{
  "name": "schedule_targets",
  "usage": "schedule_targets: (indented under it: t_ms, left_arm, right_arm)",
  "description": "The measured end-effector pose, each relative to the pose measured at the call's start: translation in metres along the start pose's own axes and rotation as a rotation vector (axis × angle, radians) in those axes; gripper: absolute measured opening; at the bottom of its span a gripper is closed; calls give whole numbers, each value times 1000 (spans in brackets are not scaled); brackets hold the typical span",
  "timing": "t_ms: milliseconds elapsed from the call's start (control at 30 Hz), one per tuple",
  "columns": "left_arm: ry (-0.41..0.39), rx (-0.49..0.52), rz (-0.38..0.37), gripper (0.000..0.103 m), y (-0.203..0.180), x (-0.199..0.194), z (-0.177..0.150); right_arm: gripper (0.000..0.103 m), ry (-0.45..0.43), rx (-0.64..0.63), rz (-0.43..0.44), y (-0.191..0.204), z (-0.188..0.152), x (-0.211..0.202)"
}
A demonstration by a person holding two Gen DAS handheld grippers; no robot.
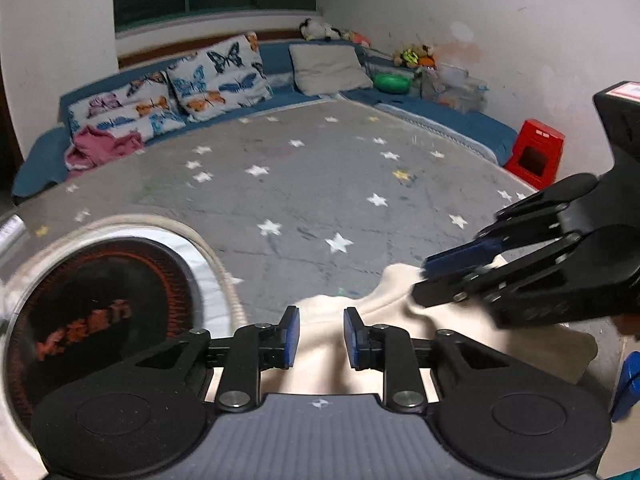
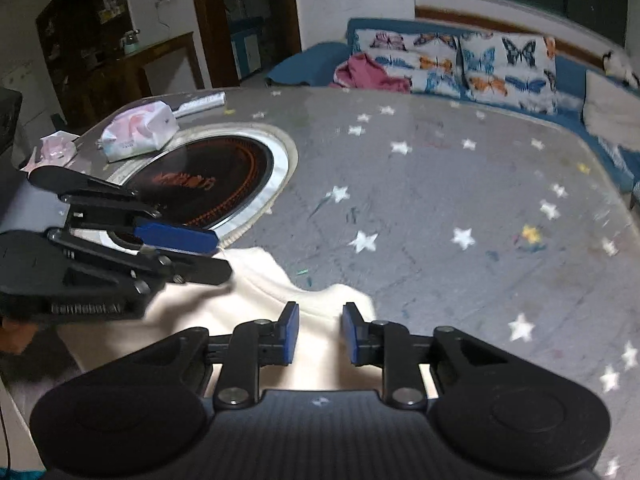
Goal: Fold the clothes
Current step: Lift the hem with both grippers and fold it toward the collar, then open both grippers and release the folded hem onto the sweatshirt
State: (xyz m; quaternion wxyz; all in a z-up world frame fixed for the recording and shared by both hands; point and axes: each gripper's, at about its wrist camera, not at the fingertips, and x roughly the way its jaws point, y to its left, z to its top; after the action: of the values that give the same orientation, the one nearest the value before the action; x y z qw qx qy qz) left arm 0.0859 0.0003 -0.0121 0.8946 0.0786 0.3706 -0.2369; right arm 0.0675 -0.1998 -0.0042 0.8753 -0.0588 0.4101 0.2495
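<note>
A cream garment [image 1: 384, 320] lies bunched at the near edge of the grey star-patterned table [image 1: 320, 184]; it also shows in the right wrist view [image 2: 280, 304]. My left gripper [image 1: 320, 338] is open, its blue pads either side of a fold of the cloth with gaps. It appears in the right wrist view [image 2: 222, 258] over the garment's left corner. My right gripper [image 2: 320, 334] is open above the garment's right part. In the left wrist view the right gripper [image 1: 420, 280] reaches in from the right, its tips at the cloth's edge.
A round built-in cooktop [image 2: 208, 188] sits in the table at left, with a tissue pack [image 2: 140, 132] beyond it. A blue sofa with butterfly cushions [image 1: 216, 76] and a pink garment [image 1: 100, 148] runs behind the table. A red stool [image 1: 536, 152] stands at right.
</note>
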Motion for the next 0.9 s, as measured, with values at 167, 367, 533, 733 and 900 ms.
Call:
schedule_targets:
  t_ms: [167, 367, 533, 733, 900]
  left_arm:
    - [11, -3, 20, 27, -2, 14, 0]
    - [2, -5, 23, 27, -5, 15, 1]
    - [-10, -34, 22, 28, 1, 12, 2]
    - [-30, -9, 24, 27, -8, -12, -15]
    - [-25, 24, 26, 27, -20, -29, -36]
  right_arm:
    - [22, -6, -55, -55, 10, -8, 10]
    - [22, -26, -55, -43, 15, -3, 6]
    - [22, -20, -67, -45, 16, -5, 7]
    - [22, -27, -116, -24, 24, -18, -20]
    - [22, 2, -181, -18, 40, -36, -21]
